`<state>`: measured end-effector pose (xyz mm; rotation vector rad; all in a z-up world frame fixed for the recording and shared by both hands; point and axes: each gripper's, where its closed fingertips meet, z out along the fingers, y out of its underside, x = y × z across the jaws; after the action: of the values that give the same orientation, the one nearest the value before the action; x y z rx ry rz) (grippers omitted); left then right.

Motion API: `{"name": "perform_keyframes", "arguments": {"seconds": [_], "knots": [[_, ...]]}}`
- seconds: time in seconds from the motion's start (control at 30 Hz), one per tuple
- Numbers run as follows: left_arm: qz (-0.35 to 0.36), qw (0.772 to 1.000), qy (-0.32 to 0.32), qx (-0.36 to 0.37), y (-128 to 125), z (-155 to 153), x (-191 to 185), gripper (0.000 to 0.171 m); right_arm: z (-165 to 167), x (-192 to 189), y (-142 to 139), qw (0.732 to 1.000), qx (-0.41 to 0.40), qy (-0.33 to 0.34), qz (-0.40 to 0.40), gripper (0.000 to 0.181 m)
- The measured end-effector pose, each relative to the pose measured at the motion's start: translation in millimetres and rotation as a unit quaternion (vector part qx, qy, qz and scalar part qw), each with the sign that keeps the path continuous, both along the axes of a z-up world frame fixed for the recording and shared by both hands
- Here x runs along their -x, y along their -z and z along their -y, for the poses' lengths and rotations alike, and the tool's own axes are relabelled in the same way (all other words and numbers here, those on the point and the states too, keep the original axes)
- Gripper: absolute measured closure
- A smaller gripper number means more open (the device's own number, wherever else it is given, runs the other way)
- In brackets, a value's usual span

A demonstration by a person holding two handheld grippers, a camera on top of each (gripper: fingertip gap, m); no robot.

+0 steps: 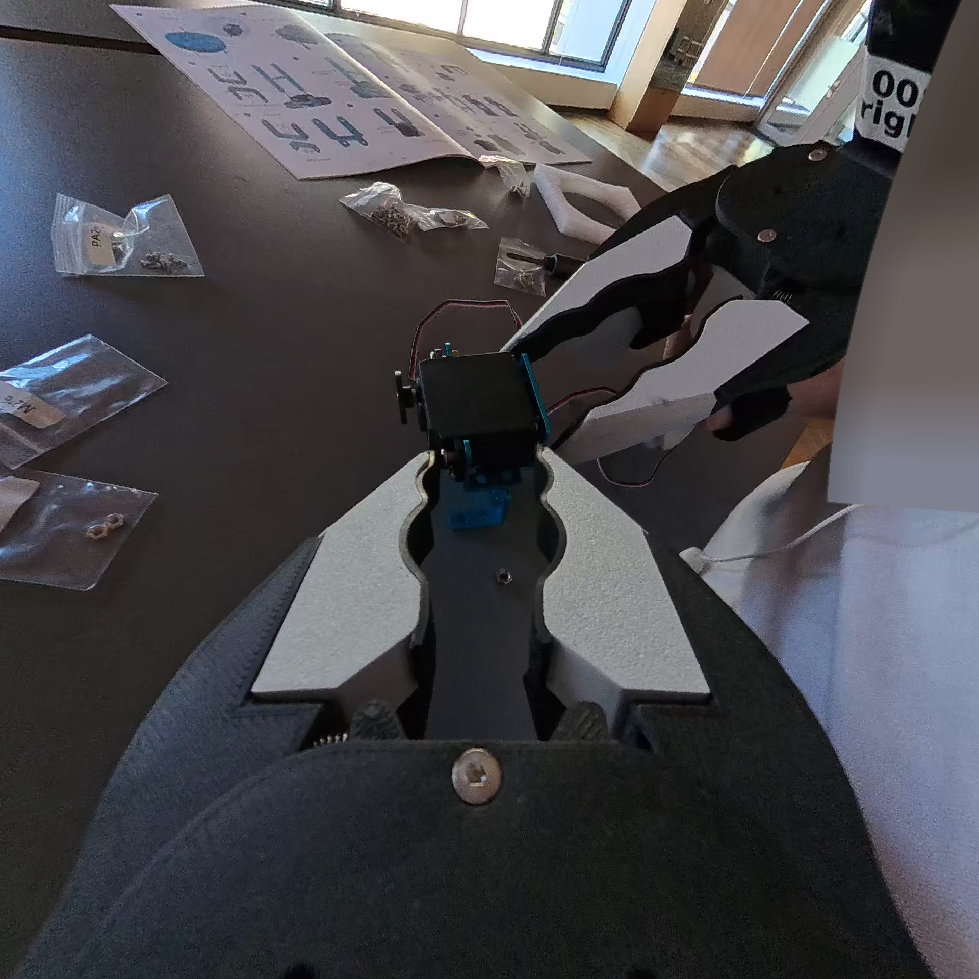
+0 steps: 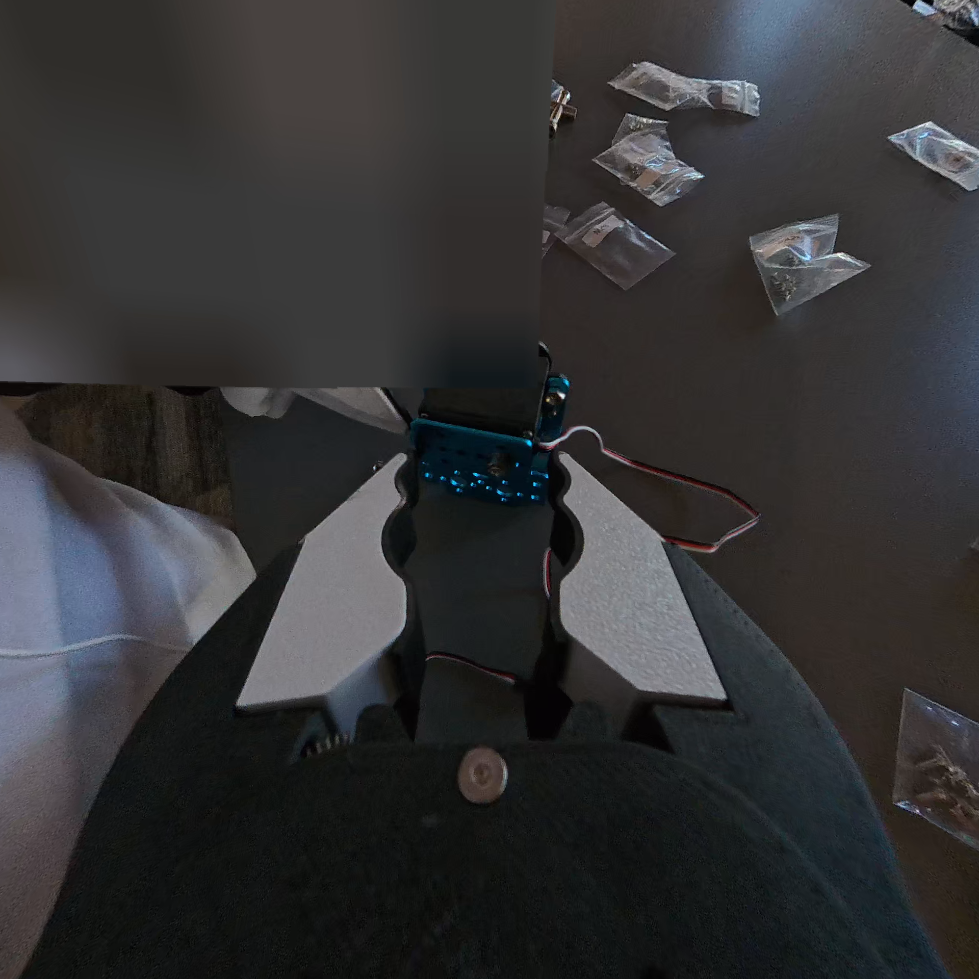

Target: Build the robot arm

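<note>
Left wrist view: servo assembly (image 1: 477,413) between both grippers' fingertips.

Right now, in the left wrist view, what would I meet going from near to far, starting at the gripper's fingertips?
left gripper → black servo with blue brackets, held at its lower end → clear bag of small screws → open instruction sheet on the dark table → bright windows.

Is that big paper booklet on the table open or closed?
Open. The booklet lies spread flat on the dark table, two printed pages showing with a fold line between them.
</note>
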<state>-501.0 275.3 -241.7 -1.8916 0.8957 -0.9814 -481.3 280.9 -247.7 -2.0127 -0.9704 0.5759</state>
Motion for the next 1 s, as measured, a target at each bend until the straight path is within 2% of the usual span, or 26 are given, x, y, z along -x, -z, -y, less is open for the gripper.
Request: {"name": "perform_keyframes", "arguments": {"seconds": [0.07, 0.17, 0.23, 0.3, 0.37, 0.43, 0.6, 0.77, 1.0], "knots": [[-0.006, 1.000, 0.001, -0.004, 1, 0, 1, 0.139, 1, 0, 0, 1.000, -0.004, 0.004, -0.002, 0.132], [-0.021, 1.000, -0.004, -0.015, 3, -1, 3, 0.152, 3, 4, 0, 1.000, -0.004, 0.002, -0.004, 0.125], [-0.029, 0.999, -0.004, -0.029, 3, 1, 2, 0.146, 4, 5, 0, 1.000, -0.004, 0.005, -0.007, 0.123], [-0.039, 0.998, -0.018, -0.041, 2, -2, 3, 0.136, 3, 2, 1, 1.000, -0.005, 0.009, -0.002, 0.133], [-0.051, 0.996, -0.040, -0.056, 3, -6, 5, 0.126, 2, 1, 1, 1.000, -0.002, 0.012, -0.007, 0.133], [-0.055, 0.996, -0.032, -0.063, 2, -3, 3, 0.134, 2, 1, 1, 1.000, -0.003, 0.016, -0.014, 0.133], [-0.048, 0.997, -0.028, -0.054, 3, 0, 0, 0.130, 6, 7, -1, 0.999, 0.011, 0.007, -0.032, 0.120], [-0.051, 0.997, -0.031, -0.047, 4, -1, 2, 0.122, 4, 3, 1, 1.000, -0.001, 0.005, -0.020, 0.133], [-0.025, 0.999, -0.018, -0.042, -5, 5, 1, 0.122, 7, 5, 0, 1.000, -0.009, -0.010, -0.019, 0.136]]}}
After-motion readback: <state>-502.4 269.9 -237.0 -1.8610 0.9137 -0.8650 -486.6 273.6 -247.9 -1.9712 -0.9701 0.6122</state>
